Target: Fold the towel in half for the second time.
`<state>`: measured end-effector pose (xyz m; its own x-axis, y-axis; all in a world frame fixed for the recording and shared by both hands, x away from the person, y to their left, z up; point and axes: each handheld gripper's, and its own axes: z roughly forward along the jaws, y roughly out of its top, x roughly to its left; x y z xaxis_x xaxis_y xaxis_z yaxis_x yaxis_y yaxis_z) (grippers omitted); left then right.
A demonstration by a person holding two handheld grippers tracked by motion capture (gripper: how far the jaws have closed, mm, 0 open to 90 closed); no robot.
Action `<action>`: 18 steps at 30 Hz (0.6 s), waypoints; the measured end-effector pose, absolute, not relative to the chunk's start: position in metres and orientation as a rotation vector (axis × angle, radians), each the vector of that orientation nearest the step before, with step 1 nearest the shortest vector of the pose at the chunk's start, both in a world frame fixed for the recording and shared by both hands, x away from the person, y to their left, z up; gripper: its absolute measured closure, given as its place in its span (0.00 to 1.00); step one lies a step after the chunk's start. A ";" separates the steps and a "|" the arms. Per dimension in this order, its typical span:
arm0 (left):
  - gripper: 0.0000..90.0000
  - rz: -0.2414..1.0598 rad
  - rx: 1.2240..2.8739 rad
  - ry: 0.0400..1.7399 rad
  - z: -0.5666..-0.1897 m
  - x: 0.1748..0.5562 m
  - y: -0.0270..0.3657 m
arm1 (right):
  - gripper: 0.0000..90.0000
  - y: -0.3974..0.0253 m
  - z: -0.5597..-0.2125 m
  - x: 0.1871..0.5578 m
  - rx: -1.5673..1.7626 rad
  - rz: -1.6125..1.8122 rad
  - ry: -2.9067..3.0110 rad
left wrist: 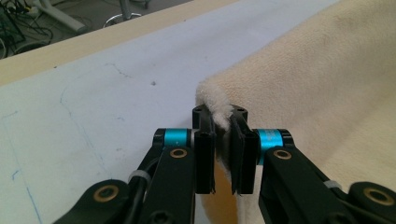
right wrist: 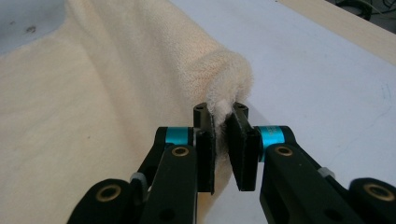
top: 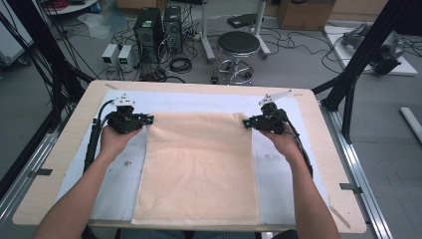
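1. Towel [top: 196, 169]: plain cream, no pattern.
2. Mat [top: 117, 174], lower left: white, faint blue pen marks.
3. Table [top: 59, 149]: pale wood.
4. Left gripper [top: 148, 119], right gripper [top: 246, 123]: black, turquoise bands, brass screws.
5. Stool [top: 238, 43], upper centre: black seat.

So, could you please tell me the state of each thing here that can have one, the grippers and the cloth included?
Left gripper: shut on the towel's far left corner.
Right gripper: shut on the towel's far right corner.
Towel: spread flat on the table, both far corners pinched and slightly raised.
Table: covered by a white sheet under the towel.
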<state>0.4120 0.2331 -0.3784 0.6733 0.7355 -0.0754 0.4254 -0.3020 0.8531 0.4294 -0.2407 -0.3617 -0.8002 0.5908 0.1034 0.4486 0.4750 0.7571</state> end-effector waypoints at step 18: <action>0.93 0.429 1.988 0.704 -0.378 0.307 0.241 | 0.92 -0.254 -0.362 0.326 0.711 1.252 2.586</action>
<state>0.3068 0.2409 -0.3780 0.7725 0.6349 0.0119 0.3017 -0.3835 0.8729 0.3262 -0.2545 -0.3622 -0.8690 0.4929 0.0437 0.3401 0.5308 0.7762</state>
